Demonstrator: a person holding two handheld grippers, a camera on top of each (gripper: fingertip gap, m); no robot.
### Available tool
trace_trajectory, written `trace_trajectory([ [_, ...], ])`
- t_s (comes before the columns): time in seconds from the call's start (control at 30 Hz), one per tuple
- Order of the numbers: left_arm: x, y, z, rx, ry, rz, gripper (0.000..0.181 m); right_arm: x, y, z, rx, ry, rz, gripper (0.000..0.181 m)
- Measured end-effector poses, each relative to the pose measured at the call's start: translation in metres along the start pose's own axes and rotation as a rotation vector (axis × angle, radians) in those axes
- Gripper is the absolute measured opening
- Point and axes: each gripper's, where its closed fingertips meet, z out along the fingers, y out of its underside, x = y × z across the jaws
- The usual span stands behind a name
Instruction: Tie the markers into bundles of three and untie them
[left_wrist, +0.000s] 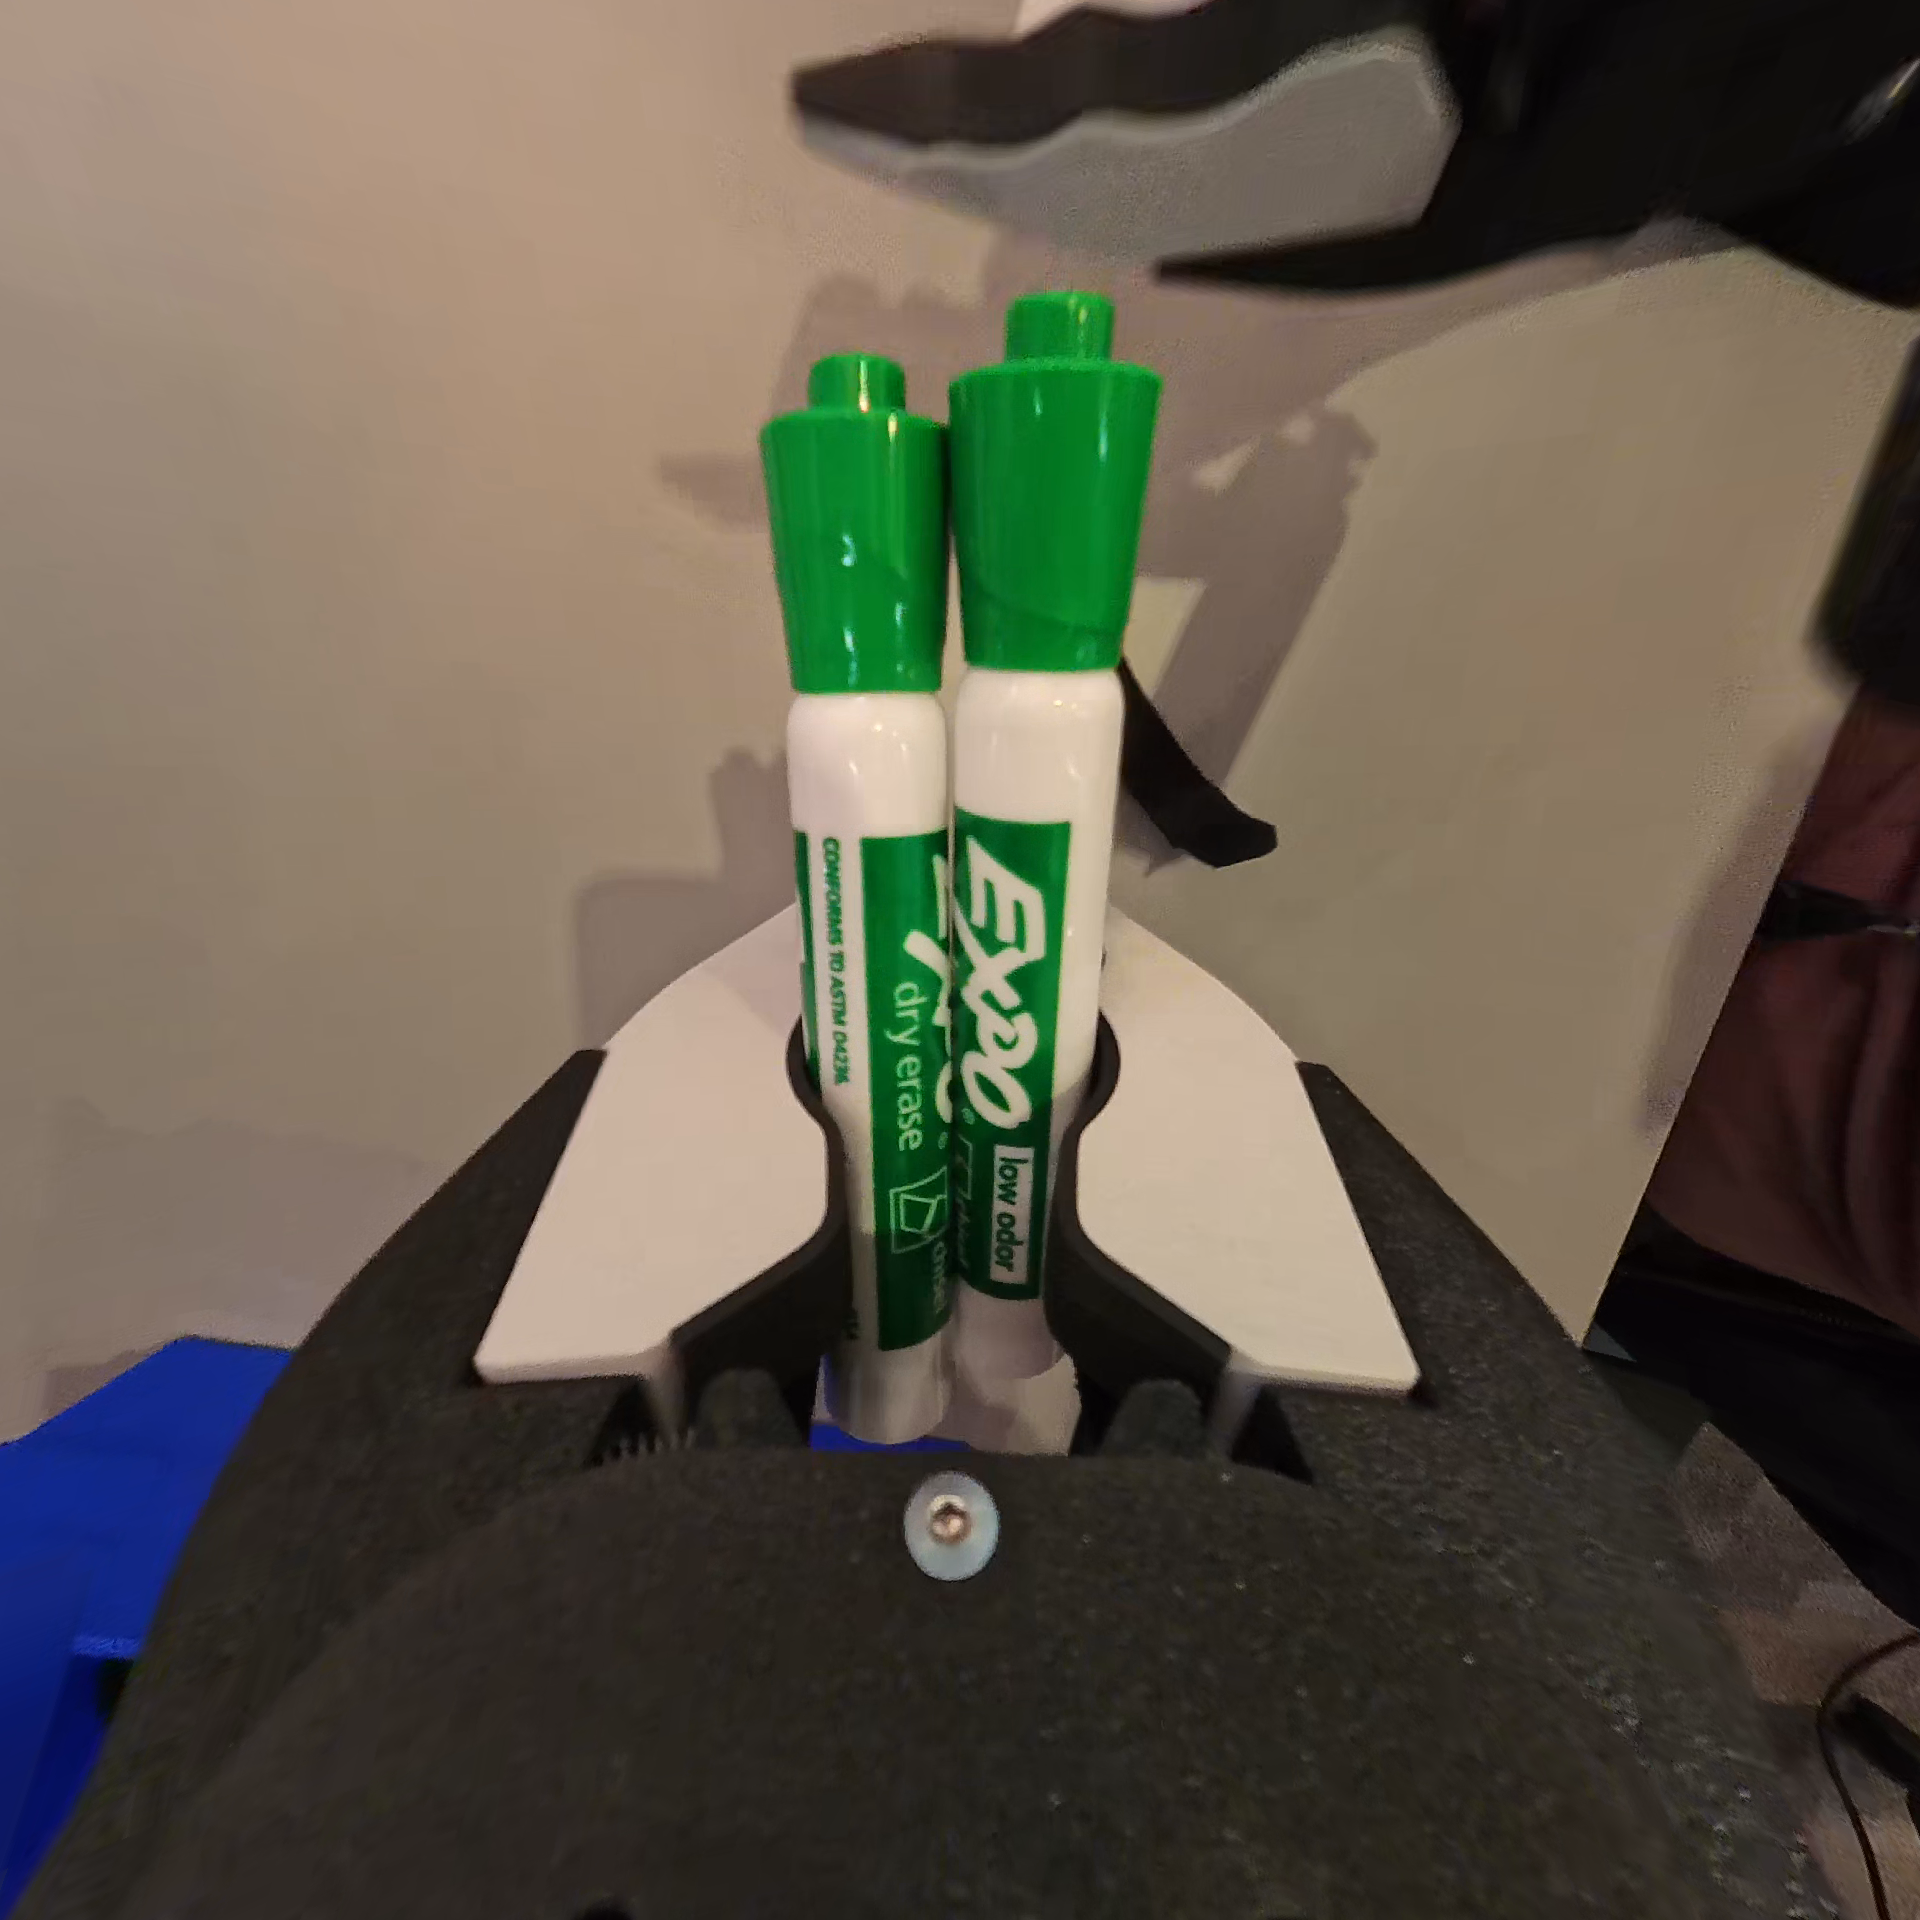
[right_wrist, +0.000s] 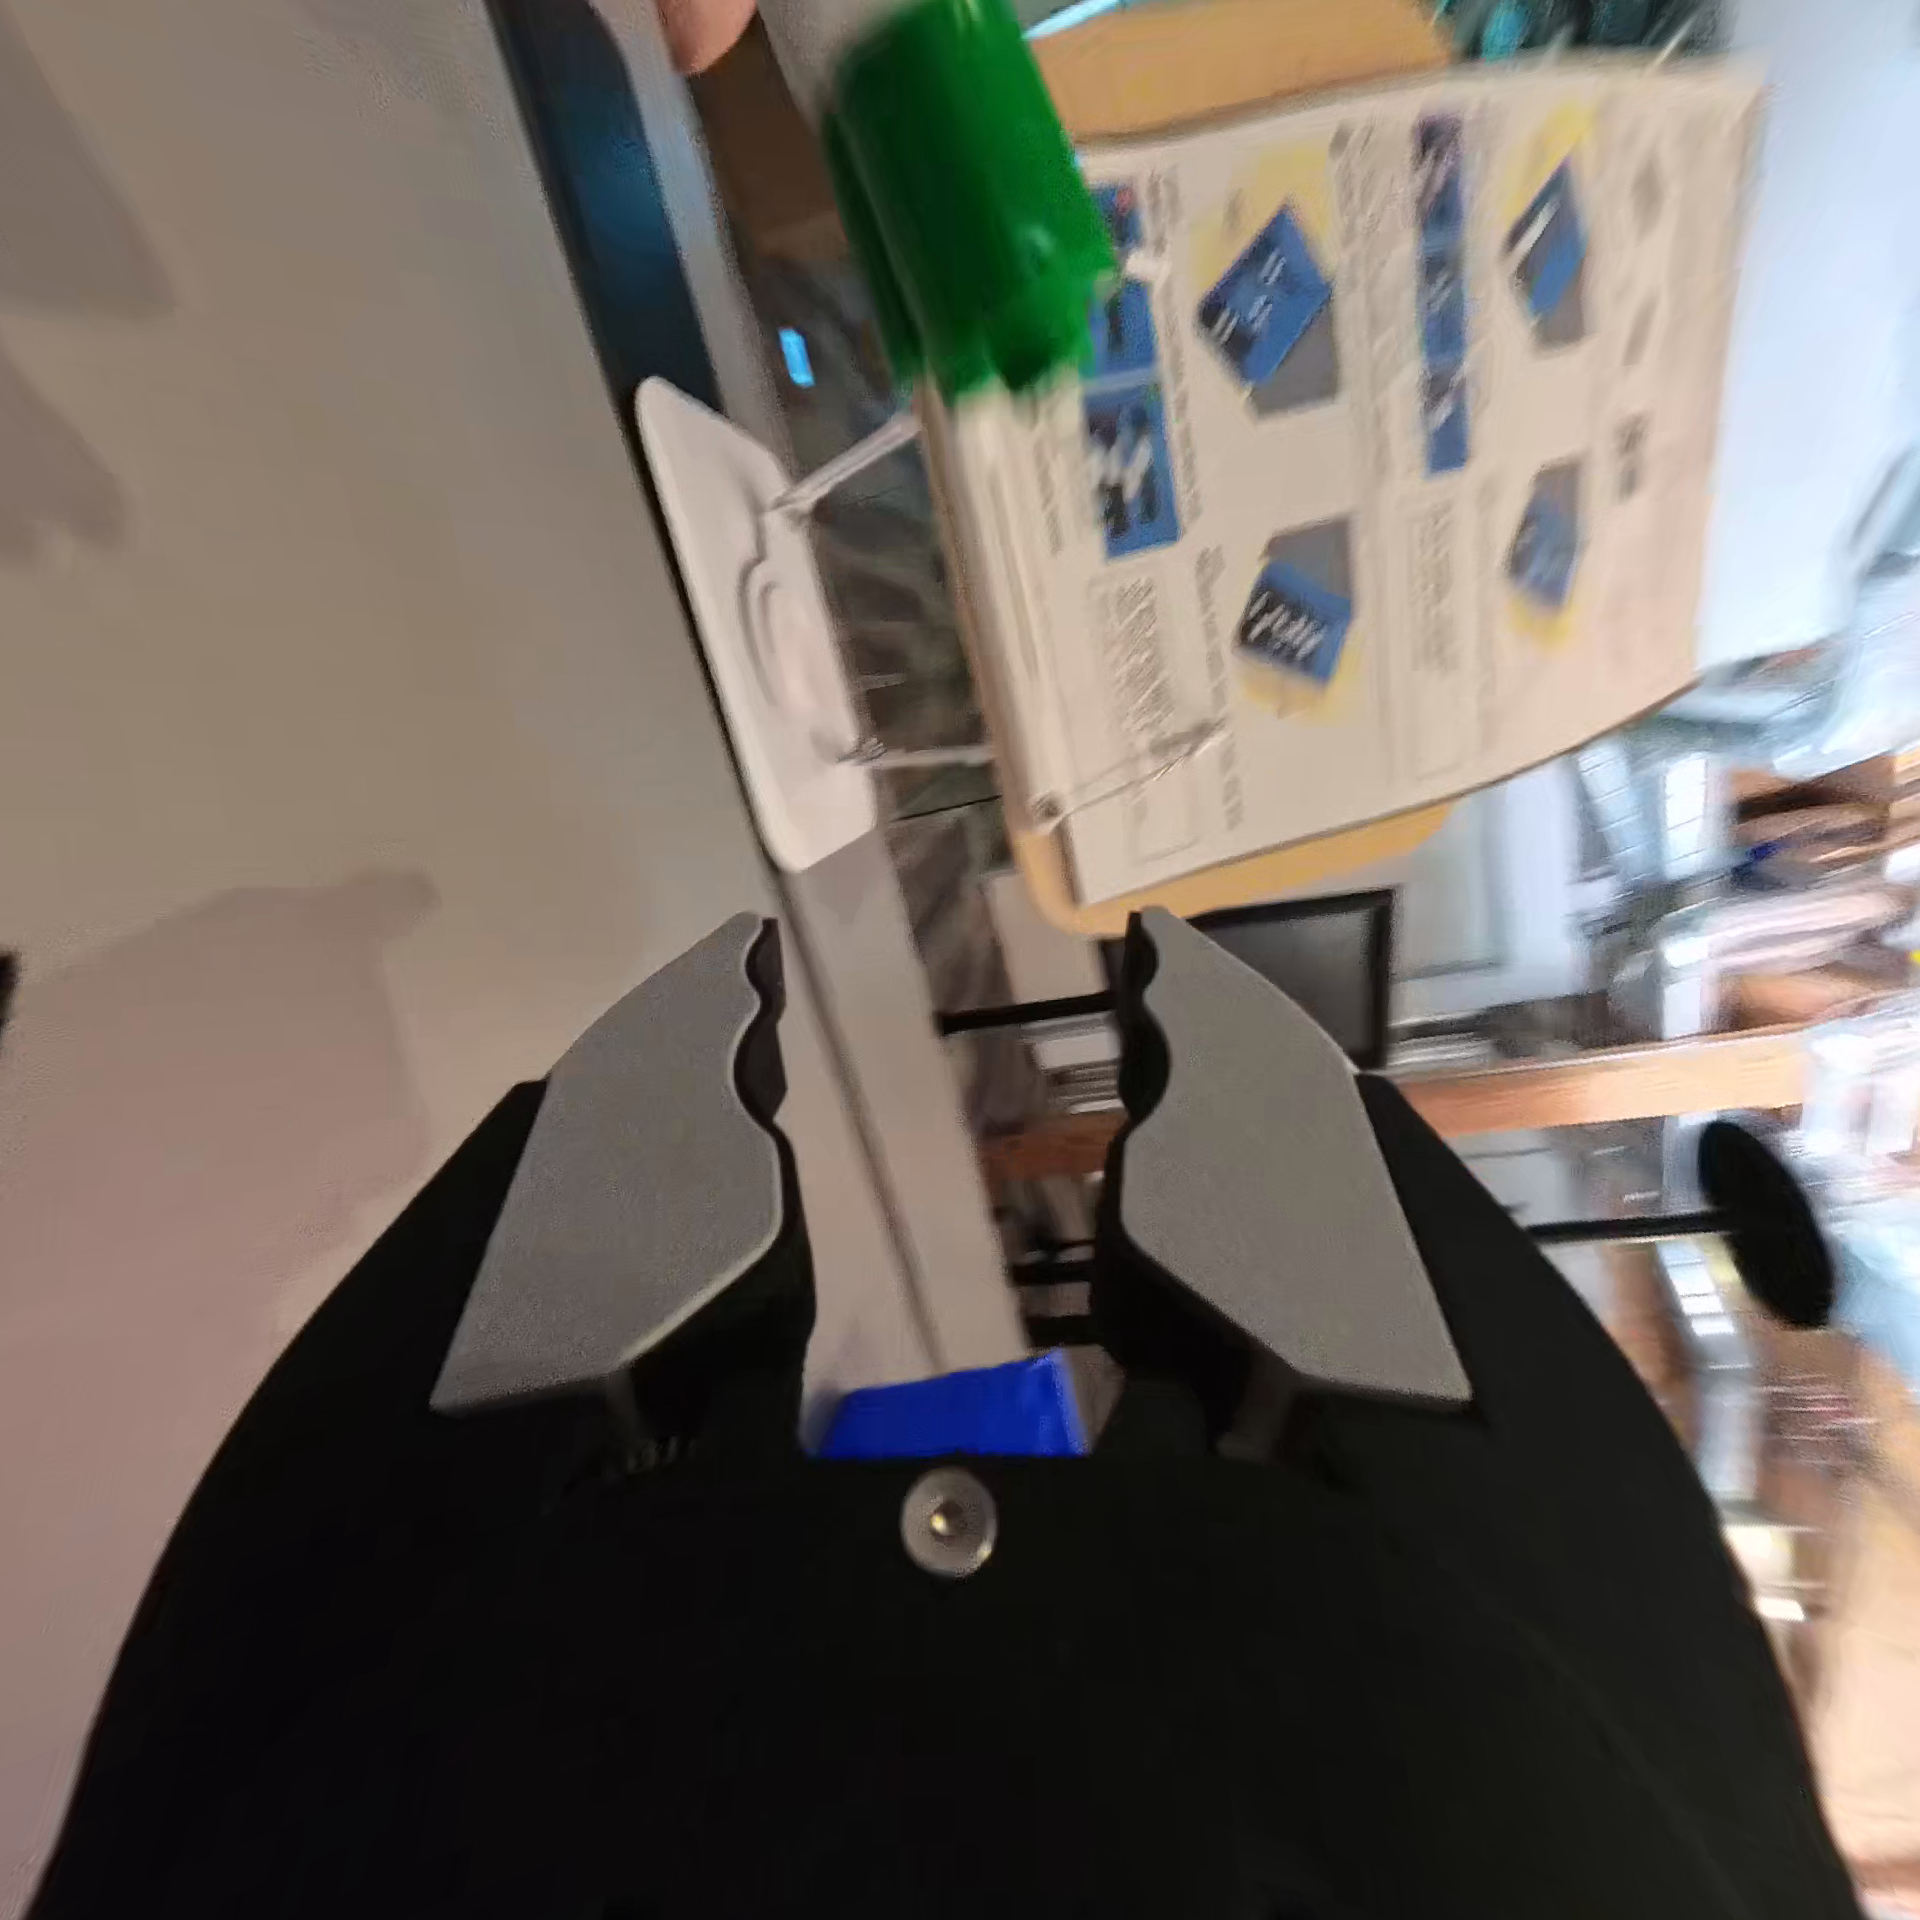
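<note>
My left gripper (left_wrist: 948, 1081) is shut on a bundle of green-capped white markers (left_wrist: 951, 790), caps pointing away from me. Two markers show; any third is hidden behind them. A black strap end (left_wrist: 1195, 790) sticks out to the right from behind the bundle, just below the caps. My right gripper (left_wrist: 1132, 135) hovers open above and beyond the marker caps in the left wrist view. In the blurred right wrist view my right gripper (right_wrist: 951, 997) is open and empty, and the green caps (right_wrist: 966, 208) show ahead of it, near the top.
A white tabletop (left_wrist: 312, 623) lies under the markers. A blue bin (left_wrist: 114, 1507) sits at the lower left and shows between the right fingers (right_wrist: 945, 1408). A printed instruction sheet (right_wrist: 1371, 468) on a board stands beyond the table edge. A person's sleeve (left_wrist: 1787, 987) is at right. One gripper's finger ends stand about 15 centimetres off the other's.
</note>
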Motion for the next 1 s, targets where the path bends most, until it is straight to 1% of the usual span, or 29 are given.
trace_trajectory([
  [0.03,-0.003,0.002,-0.001,-0.004,-0.015,0.001,0.041,-0.004,0.012,-0.005,-0.013,-0.052,0.070,0.063],
  [0.13,-0.007,0.006,-0.001,-0.014,-0.042,0.007,0.042,-0.006,0.053,-0.027,-0.078,-0.196,0.367,0.050],
  [0.2,-0.008,0.006,-0.001,-0.020,-0.053,0.021,0.041,-0.005,0.085,-0.045,-0.166,-0.283,0.590,0.048],
  [0.27,-0.007,0.003,0.000,-0.015,-0.055,0.036,0.041,-0.014,0.111,-0.067,-0.255,-0.404,0.801,0.045],
  [0.3,-0.005,0.001,0.001,-0.012,-0.051,0.041,0.041,-0.019,0.122,-0.078,-0.302,-0.449,0.889,0.045],
  [0.37,-0.004,-0.002,0.001,-0.011,-0.061,0.060,0.041,-0.030,0.141,-0.097,-0.384,-0.505,1.010,0.039],
  [0.47,-0.002,-0.005,0.001,-0.015,-0.066,0.084,0.041,-0.044,0.159,-0.115,-0.491,-0.548,1.049,0.031],
  [0.57,-0.001,-0.005,0.000,-0.021,-0.075,0.094,0.041,-0.067,0.155,-0.129,-0.576,-0.643,1.120,0.028],
  [0.63,0.000,-0.006,-0.001,-0.027,-0.083,0.100,0.041,-0.087,0.153,-0.135,-0.635,-0.670,1.143,0.028],
  [0.7,0.000,-0.005,-0.002,-0.032,-0.087,0.102,0.041,-0.104,0.153,-0.140,-0.706,-0.673,1.148,0.031],
  [0.8,0.000,-0.005,-0.004,-0.038,-0.091,0.101,0.041,-0.120,0.153,-0.145,-0.770,-0.652,1.148,0.032],
  [0.87,-0.001,-0.004,-0.004,-0.041,-0.095,0.101,0.041,-0.132,0.149,-0.147,-0.794,-0.675,1.177,0.032],
  [1.0,-0.001,-0.001,-0.003,-0.052,-0.090,0.096,0.041,-0.135,0.154,-0.146,-0.821,-0.637,1.117,0.026],
])
